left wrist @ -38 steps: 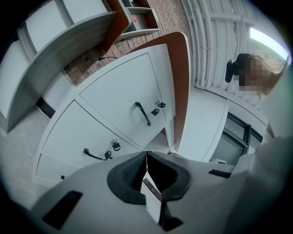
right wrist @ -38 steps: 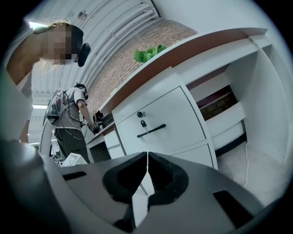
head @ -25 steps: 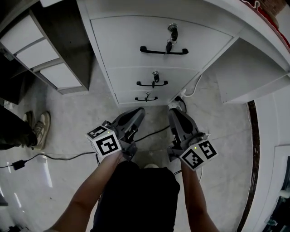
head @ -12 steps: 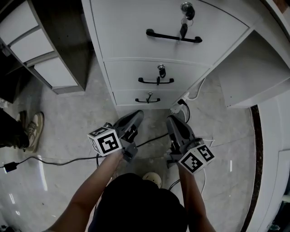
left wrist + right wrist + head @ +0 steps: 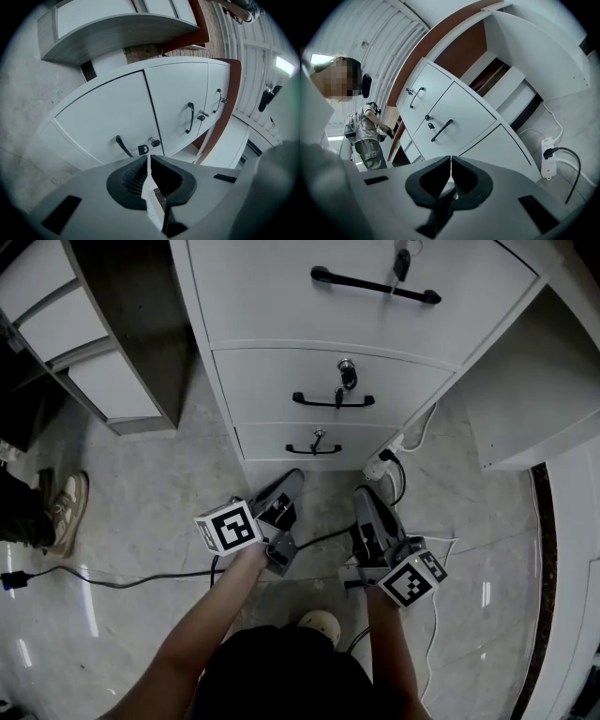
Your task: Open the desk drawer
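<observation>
A white desk drawer unit (image 5: 272, 324) has three shut drawers with black handles: top (image 5: 375, 285), middle (image 5: 333, 401), bottom (image 5: 314, 449), each with a key in its lock. My left gripper (image 5: 289, 482) hangs shut and empty over the floor just below the bottom drawer. My right gripper (image 5: 363, 498) is beside it, also shut and empty. In the left gripper view the jaws (image 5: 148, 159) point at the bottom drawer handle (image 5: 123, 146). In the right gripper view the jaws (image 5: 450, 161) hide the bottom handle; the middle handle (image 5: 442, 130) shows above.
A white power strip (image 5: 380, 465) with a black plug lies at the unit's right foot, with cables (image 5: 141, 577) across the floor. A second cabinet (image 5: 94, 343) stands left. A bystander's shoes (image 5: 64, 512) are far left; a person (image 5: 368, 136) stands in the right gripper view.
The drawer unit has slid upward in the head view as the camera tipped down. Both grippers have edged toward the bottom drawer and stay shut.
</observation>
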`<state>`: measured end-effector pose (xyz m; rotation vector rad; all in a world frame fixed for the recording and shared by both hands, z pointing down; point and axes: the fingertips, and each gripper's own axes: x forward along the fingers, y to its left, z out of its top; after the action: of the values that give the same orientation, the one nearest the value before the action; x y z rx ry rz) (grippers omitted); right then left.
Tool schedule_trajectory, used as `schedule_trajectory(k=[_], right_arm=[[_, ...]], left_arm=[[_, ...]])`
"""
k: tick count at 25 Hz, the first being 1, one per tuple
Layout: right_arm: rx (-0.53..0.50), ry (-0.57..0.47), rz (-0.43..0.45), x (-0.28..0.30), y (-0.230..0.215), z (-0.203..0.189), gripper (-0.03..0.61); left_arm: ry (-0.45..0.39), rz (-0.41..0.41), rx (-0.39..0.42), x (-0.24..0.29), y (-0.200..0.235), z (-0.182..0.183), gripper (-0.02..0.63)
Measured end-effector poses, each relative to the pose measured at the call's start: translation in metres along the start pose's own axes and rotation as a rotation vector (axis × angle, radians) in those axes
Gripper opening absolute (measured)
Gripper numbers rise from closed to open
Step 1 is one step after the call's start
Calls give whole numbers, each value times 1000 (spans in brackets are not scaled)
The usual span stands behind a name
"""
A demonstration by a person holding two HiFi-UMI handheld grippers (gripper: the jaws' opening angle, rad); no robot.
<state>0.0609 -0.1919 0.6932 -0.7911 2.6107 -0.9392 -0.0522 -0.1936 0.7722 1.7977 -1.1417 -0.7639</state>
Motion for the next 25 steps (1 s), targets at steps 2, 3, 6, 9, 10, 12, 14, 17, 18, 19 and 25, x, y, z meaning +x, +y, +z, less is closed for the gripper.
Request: schedule_trajectory(k=[2, 3, 6, 9, 10, 12, 14, 17, 18, 19, 25], right_arm=[[22, -24, -7, -1, -4, -1, 18], [27, -34, -10, -2, -6, -2, 18], [43, -55, -19, -5, -13, -4, 18], [65, -65, -28, -7, -21, -6, 18], [73, -67, -31, -7, -24, -7, 18], [80, -69, -35, -8, -29, -9, 18], [85, -65, -36, -8, -32, -12, 18], [97, -59, -35, -6, -35, -16, 18], [99, -58, -34, -5, -36, -17, 18], [100, -56, -35, -4, -37, -17, 18], [101, -62, -45, -3, -42, -17, 18]], left_arm=[[-25, 17, -41, 3, 11, -1, 12], [-40, 21, -70, 5, 16, -1, 12], [-65, 28, -131, 12, 28, -2, 14], [-83, 60, -135, 18, 40, 0, 17], [-91, 65, -140, 20, 43, 2, 27], [-100, 63, -154, 25, 46, 3, 70], [-92, 65, -159, 29, 48, 1, 95], [-111, 69, -197, 32, 56, 3, 100], [-125, 62, -219, 34, 57, 5, 100], [-135, 53, -238, 36, 57, 6, 100], [-167, 9, -326, 48, 57, 10, 99]])
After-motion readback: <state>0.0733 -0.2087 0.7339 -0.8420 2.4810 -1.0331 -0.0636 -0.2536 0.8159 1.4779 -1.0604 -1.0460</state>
